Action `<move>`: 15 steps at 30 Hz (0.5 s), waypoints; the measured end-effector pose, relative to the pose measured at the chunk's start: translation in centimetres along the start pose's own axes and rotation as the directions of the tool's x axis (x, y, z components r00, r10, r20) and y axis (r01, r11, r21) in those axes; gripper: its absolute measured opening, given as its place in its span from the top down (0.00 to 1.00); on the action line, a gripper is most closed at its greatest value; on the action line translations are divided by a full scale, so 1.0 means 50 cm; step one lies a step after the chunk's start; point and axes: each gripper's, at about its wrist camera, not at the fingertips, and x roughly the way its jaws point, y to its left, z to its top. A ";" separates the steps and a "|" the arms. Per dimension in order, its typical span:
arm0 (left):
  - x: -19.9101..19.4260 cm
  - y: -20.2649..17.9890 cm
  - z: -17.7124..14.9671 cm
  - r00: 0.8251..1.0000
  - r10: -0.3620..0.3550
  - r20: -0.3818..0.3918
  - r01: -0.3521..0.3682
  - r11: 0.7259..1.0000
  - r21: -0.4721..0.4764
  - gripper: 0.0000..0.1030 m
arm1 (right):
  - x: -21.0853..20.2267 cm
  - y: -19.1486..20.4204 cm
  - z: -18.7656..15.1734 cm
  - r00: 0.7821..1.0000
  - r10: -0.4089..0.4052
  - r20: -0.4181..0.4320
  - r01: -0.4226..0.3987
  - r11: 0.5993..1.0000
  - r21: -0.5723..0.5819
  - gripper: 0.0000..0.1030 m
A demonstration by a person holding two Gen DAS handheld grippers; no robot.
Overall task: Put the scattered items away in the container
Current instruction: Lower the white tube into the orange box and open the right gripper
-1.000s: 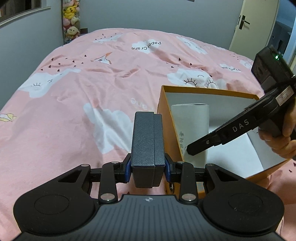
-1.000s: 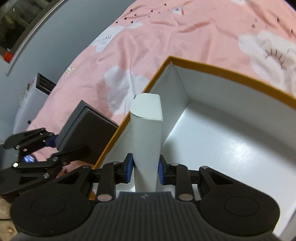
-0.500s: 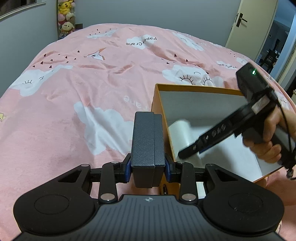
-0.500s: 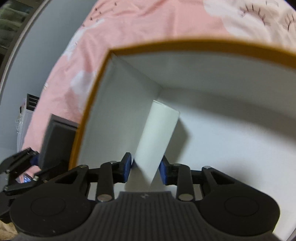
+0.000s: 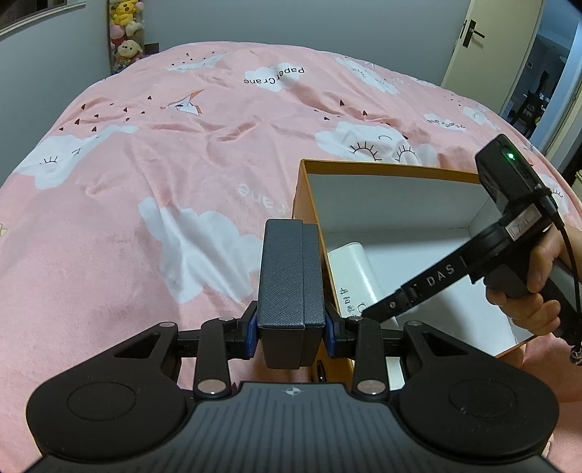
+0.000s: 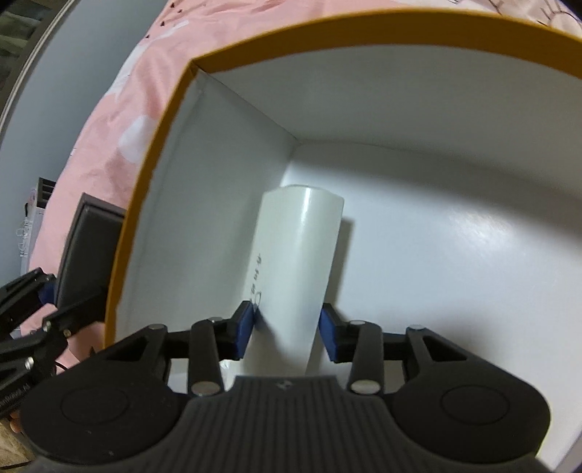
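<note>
My left gripper (image 5: 291, 324) is clamped on a dark grey box (image 5: 291, 280), its blue pads pressed against both sides, and it hangs over the pink bedspread (image 5: 145, 182) just outside the near left corner of the orange container (image 5: 382, 165). In that view the container sits at about two o'clock from the grey box, white inside, with its wall close beside the box.

My right gripper (image 6: 289, 327) is down inside the container (image 6: 152, 174). Its jaws stand slightly apart around a white tube (image 6: 298, 254): the left pad looks to be just touching the tube, while a narrow gap shows at the right pad. The tube lies on the container floor next to the left wall, pointing toward twelve o'clock. From the left wrist camera the tube (image 5: 354, 269) shows along that same wall, with the right gripper (image 5: 378, 309) at its near end.

At eleven o'clock, far off, plush toys (image 5: 125, 32) are stacked against the wall.
</note>
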 end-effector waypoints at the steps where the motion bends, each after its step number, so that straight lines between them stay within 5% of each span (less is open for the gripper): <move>1: 0.000 -0.001 0.000 1.000 -0.001 0.001 0.001 1.000 0.002 0.63 | -0.002 -0.002 -0.003 1.000 -0.005 0.000 0.005 1.000 0.000 0.56; 8: -0.002 -0.005 0.000 1.000 0.004 0.008 -0.004 1.000 0.012 0.63 | -0.008 0.004 -0.013 0.999 -0.040 -0.026 0.040 0.999 -0.014 0.57; 13: -0.005 -0.005 -0.001 1.000 0.007 0.009 -0.007 1.000 0.018 0.63 | 0.004 0.018 -0.010 0.999 -0.016 -0.050 0.014 0.999 -0.031 0.82; 15: -0.003 -0.007 -0.001 1.000 0.017 0.009 -0.017 1.000 0.021 0.63 | 0.011 0.028 -0.006 0.998 -0.001 -0.063 -0.002 0.999 -0.052 0.82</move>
